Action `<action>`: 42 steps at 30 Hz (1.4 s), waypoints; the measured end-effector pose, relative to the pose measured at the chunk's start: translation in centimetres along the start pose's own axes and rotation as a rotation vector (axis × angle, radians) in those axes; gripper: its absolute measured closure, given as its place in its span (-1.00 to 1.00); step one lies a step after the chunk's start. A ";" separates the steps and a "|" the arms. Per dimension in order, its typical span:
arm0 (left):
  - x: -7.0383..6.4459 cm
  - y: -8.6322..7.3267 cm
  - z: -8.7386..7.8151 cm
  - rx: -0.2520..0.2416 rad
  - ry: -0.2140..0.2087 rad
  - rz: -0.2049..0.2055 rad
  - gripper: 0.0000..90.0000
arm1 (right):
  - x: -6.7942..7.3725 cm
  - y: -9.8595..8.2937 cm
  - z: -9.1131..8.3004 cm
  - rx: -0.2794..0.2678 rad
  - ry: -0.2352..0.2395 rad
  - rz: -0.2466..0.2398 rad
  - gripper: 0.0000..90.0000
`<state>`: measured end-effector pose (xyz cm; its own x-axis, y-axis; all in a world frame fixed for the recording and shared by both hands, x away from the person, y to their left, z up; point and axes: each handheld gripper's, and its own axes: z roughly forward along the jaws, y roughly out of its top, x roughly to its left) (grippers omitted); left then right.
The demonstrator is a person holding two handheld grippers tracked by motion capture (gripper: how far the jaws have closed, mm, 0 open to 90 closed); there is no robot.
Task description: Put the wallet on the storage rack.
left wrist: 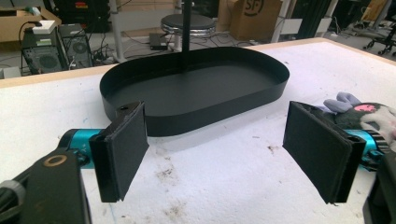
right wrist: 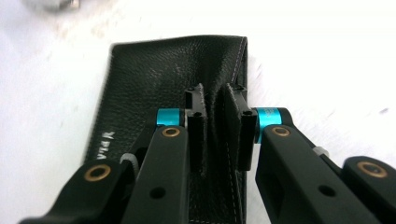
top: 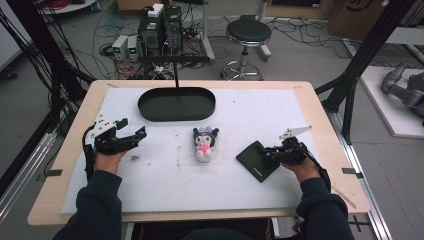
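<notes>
Black leather wallet (right wrist: 154, 88) pinched between right gripper (right wrist: 219, 126) jaws.

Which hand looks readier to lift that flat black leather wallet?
The right. Its gripper is already pinched on the flat black leather wallet; the left gripper is open, far across the table.

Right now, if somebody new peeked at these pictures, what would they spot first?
Probably the little plush toy with dark ears and a pink tummy, lying in the middle of the white table cover. Behind it sits a big black oval tray. On the right, the right tool is pinching a fold of a black leather wallet, while the left tool is wide open.
</notes>
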<state>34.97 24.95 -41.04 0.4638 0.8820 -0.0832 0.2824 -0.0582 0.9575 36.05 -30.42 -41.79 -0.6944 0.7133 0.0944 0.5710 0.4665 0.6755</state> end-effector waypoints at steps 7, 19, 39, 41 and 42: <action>0.0 -0.1 -0.1 0.004 0.003 -0.001 -0.51 | -0.3 2.1 -2.1 -0.145 -0.091 0.021 0.81; 0.2 -0.2 -0.3 0.005 0.012 -0.005 -0.50 | -0.9 4.7 -3.7 -0.277 -0.118 0.047 0.81; 0.3 -0.3 -0.3 0.000 0.010 -0.009 -0.50 | 1.1 15.1 -0.9 -0.349 -0.206 -0.114 0.80; 0.3 -0.3 -0.3 0.001 0.008 -0.009 -0.50 | 1.3 15.5 -0.6 -0.356 -0.215 -0.131 0.80; 0.3 -0.3 -0.3 0.001 0.009 -0.008 -0.50 | 1.8 16.3 0.2 -0.363 -0.225 -0.149 0.80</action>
<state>34.75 25.43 -41.24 0.4539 0.8867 -0.0884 0.2872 -0.0517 0.9565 44.21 -21.43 -30.70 -0.6220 0.7670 -0.1576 0.2534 0.3876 0.8863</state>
